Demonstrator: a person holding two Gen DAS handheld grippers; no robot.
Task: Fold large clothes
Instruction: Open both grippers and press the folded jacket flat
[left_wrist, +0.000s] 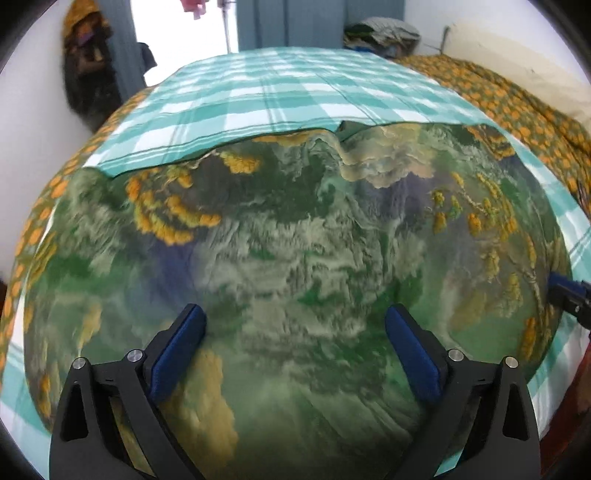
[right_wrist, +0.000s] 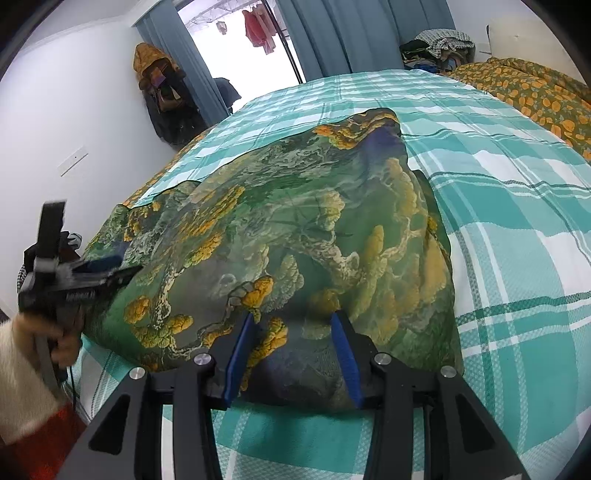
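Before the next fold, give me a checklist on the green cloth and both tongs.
1. Green printed cloth lies on the checked bedspread: ok.
2. Left tongs open over the cloth, nothing pinched: ok.
3. Right tongs astride the cloth's near edge: ok.
4. Right tongs actually pinching the fabric: cannot tell.
5. Cloth's far edge lying flat: not ok, it is rumpled.
6. Left wrist view sharp enough to judge: not ok, blurred.
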